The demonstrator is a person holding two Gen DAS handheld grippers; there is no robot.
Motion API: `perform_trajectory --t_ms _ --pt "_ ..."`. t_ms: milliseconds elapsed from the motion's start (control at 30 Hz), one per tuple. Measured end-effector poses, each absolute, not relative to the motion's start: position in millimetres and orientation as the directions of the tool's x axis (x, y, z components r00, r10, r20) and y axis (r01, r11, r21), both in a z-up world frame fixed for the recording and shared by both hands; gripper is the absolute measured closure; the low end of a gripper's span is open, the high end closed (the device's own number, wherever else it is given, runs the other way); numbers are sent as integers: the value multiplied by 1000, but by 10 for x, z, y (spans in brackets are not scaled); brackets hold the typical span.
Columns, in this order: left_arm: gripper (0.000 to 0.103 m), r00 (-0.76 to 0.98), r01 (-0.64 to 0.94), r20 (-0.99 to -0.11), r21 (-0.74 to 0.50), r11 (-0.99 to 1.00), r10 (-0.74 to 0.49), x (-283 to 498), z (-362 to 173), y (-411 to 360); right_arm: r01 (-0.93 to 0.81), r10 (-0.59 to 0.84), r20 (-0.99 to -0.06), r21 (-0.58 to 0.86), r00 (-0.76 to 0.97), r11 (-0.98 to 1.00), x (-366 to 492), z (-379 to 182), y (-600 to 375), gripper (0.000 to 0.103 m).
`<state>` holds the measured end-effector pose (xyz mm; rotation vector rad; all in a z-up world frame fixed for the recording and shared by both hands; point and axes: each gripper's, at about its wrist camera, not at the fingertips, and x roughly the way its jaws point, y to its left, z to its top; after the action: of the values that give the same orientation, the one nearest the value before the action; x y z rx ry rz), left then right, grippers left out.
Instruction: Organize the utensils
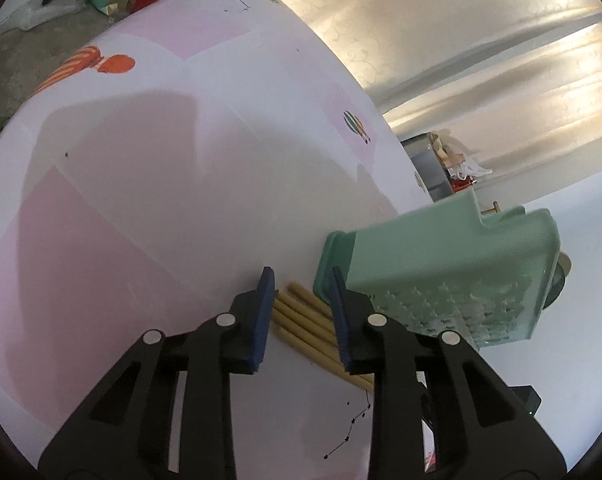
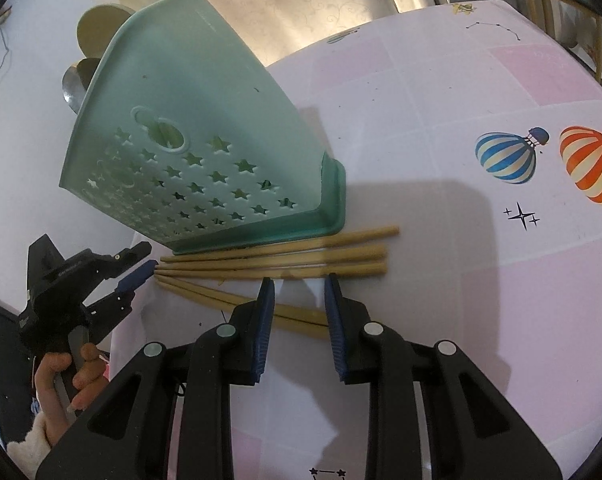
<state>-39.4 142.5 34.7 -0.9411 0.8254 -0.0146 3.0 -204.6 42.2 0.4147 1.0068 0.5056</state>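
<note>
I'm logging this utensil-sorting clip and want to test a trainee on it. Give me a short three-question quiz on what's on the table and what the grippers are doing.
1. True or false: the chopsticks stand inside the green holder.
2. The holes in the holder's wall are: A circles, B stars, C squares.
3. Short answer: is the left gripper or the right gripper clamped on anything?

Key
1. False: they lie flat on the tablecloth beside the holder's base.
2. B.
3. Neither: both are open, poised over the chopsticks.
</note>
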Motion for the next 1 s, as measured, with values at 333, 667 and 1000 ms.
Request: perform_trajectory --t_ms 333,667,1000 --pt "102 676 -321 -641 -700 638 -364 -432 274 1481 -213 570 -694 536 440 817 46 439 -2030 78" --pt "103 684 -311 -629 -711 631 -370 -482 245 1568 -220 563 -699 524 442 823 40 455 -1987 78" --pt "90 631 -291 -615 -753 590 -473 -623 244 1465 -229 601 -689 560 405 796 59 435 -1958 78"
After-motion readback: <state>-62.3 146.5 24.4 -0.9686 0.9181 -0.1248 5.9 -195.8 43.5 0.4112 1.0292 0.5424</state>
